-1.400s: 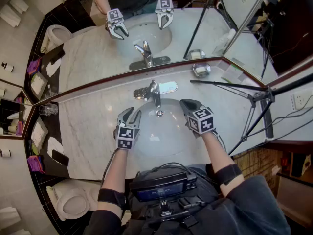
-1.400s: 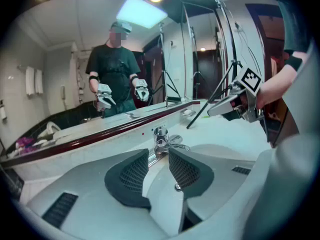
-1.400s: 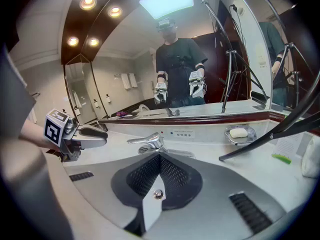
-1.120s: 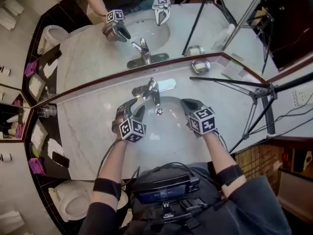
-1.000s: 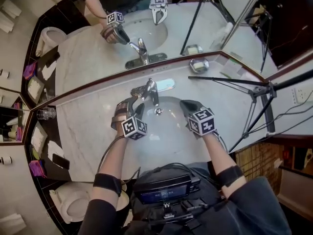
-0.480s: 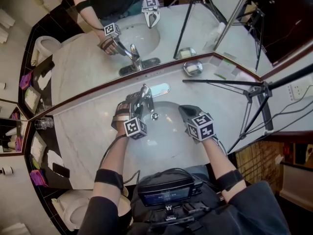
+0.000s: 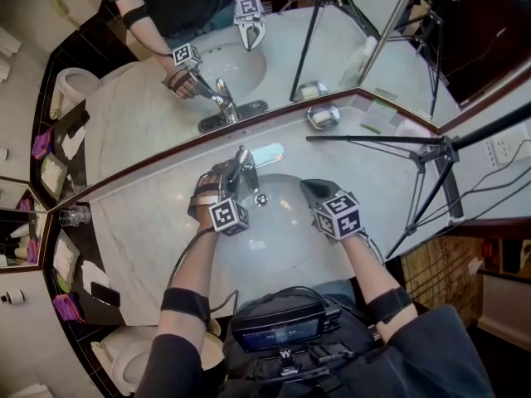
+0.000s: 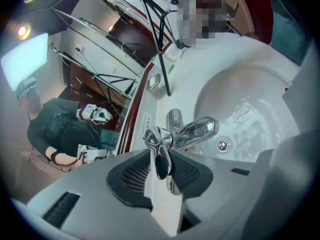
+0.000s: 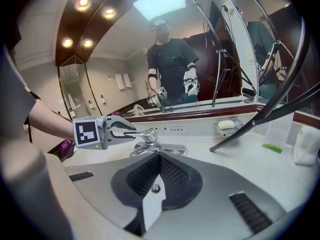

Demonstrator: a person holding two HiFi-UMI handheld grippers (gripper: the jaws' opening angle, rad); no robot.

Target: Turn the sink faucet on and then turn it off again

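Note:
The chrome faucet (image 7: pixel 242 166) stands at the back of the white basin (image 7: pixel 278 235). Its lever handle (image 8: pixel 159 151) lies between the pads of my left gripper (image 8: pixel 162 171), whose jaws have just been closing and now pinch it from both sides. From the right gripper view, that left gripper (image 9: pixel 131 129) holds the handle (image 9: pixel 142 133) above the spout (image 9: pixel 150 148). My right gripper (image 7: pixel 307 186) hangs shut and empty over the basin's right side, its closed pads (image 9: pixel 172 176) pointing at the drain (image 9: pixel 156 188). I see no stream of water.
A soap dish (image 7: pixel 322 116) with a bar sits on the marble counter at back right. A black tripod (image 7: pixel 431 152) stands at the right, one leg reaching over the counter. A glass (image 7: pixel 75 215) is far left. A mirror runs behind the faucet.
My left gripper has moved forward from the basin's left side to the faucet and closed its jaws round the lever handle. The right gripper has stayed where it was.

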